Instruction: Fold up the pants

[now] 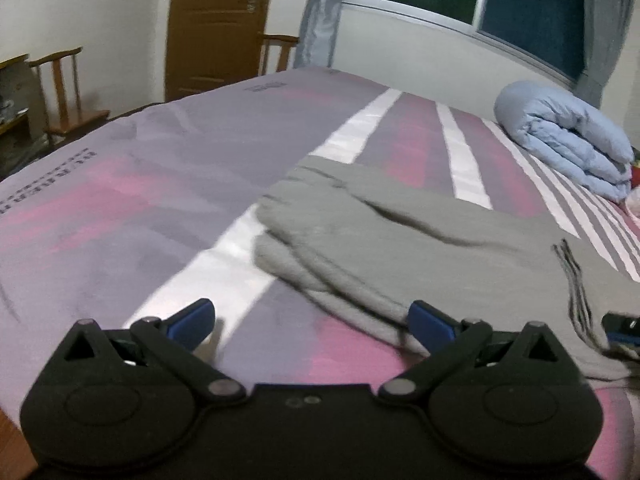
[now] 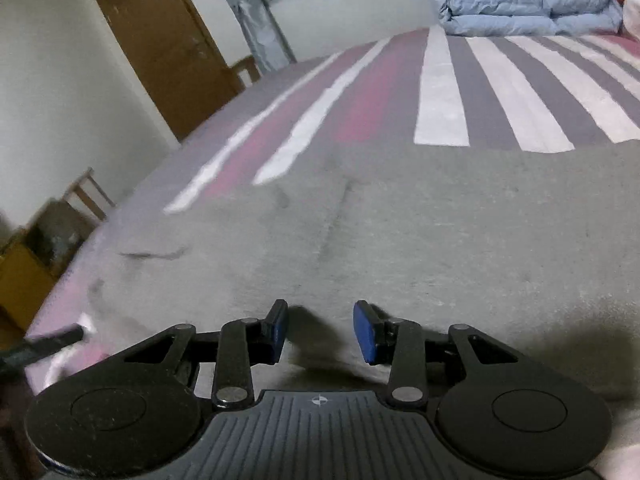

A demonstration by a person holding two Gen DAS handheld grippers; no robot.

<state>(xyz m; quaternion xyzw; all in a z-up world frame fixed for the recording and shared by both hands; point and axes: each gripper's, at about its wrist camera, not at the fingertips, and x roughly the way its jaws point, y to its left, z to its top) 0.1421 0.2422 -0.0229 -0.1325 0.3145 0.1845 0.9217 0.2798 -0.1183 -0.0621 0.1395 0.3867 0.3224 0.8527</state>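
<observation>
Grey pants (image 1: 420,236) lie folded in layers on the bed, with a dark striped trim at their right side. My left gripper (image 1: 312,320) is wide open and empty just above the sheet, at the near left edge of the pants; its right fingertip (image 1: 430,322) is at the fabric edge. In the right wrist view the pants (image 2: 400,220) fill the middle. My right gripper (image 2: 321,330) is open and empty, low over the grey fabric. The right gripper's tip also shows in the left wrist view (image 1: 622,326) at the far right.
The bed (image 1: 160,184) has a purple, pink and white striped sheet. A folded light blue duvet (image 1: 568,140) lies at the back right. Wooden chairs (image 1: 64,92), a brown door (image 1: 216,24) and a curtained window stand beyond the bed.
</observation>
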